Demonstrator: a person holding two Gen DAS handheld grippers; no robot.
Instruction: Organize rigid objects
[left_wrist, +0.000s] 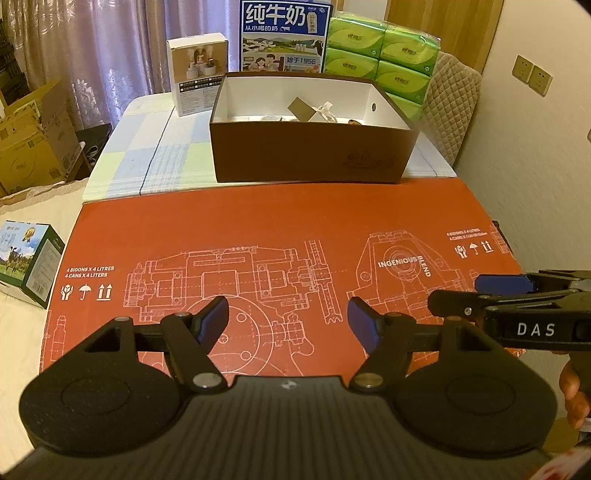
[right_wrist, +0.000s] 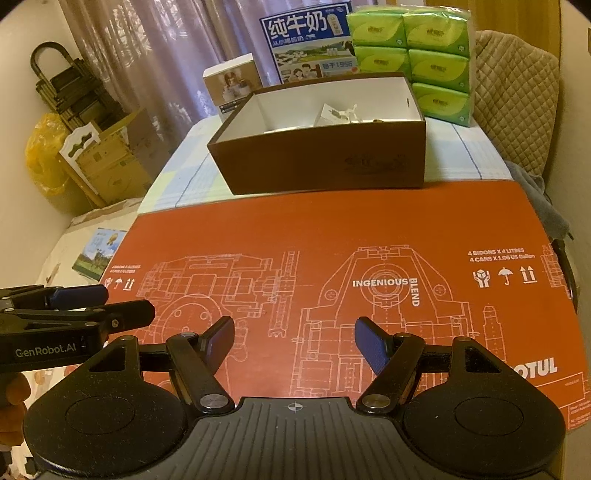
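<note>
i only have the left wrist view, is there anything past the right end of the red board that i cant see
Observer: Yes, a grey cloth lies just past the right end of the red board.
Operator: whats left of the cardboard box on the floor
Observer: A yellow bag, against the wall.
Operator: right tongs empty? i only see them side on
Observer: Yes, the right tongs stand open with nothing between them.
</note>
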